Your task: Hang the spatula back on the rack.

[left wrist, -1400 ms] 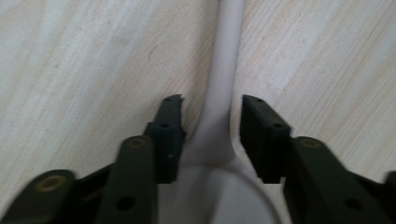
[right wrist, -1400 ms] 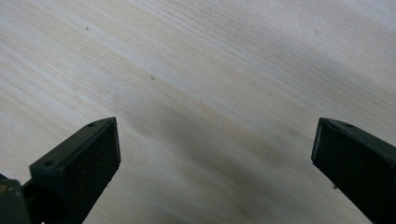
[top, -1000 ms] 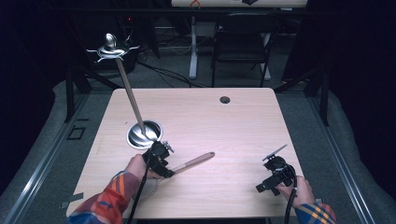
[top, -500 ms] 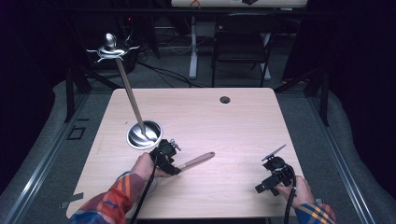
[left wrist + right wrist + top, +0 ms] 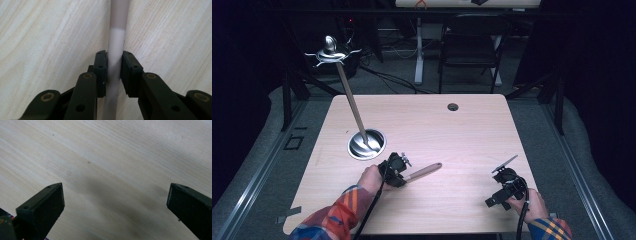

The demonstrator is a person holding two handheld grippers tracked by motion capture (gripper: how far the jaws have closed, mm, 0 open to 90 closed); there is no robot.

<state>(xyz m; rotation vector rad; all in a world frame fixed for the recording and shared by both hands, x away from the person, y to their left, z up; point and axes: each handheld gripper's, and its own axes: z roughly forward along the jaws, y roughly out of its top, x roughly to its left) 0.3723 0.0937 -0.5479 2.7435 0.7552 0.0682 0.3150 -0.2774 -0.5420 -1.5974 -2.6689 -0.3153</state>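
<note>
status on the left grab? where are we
Done: the left gripper has its jaws shut on the light rod, which lies on the table. In hand: that grip; the rod looks flat on the wood, not lifted. The right gripper is open over bare table, holding nothing. Left: lifting and moving the rod, perhaps toward the metal stand nearby, though where it goes is only a guess.

Your high view looks forward and down from your side of the table (image 5: 452,135), taking in the whole top. Each gripper view rides close above that wood, facing along its own jaws; all three views share the tabletop, seen up close in the gripper views.
</note>
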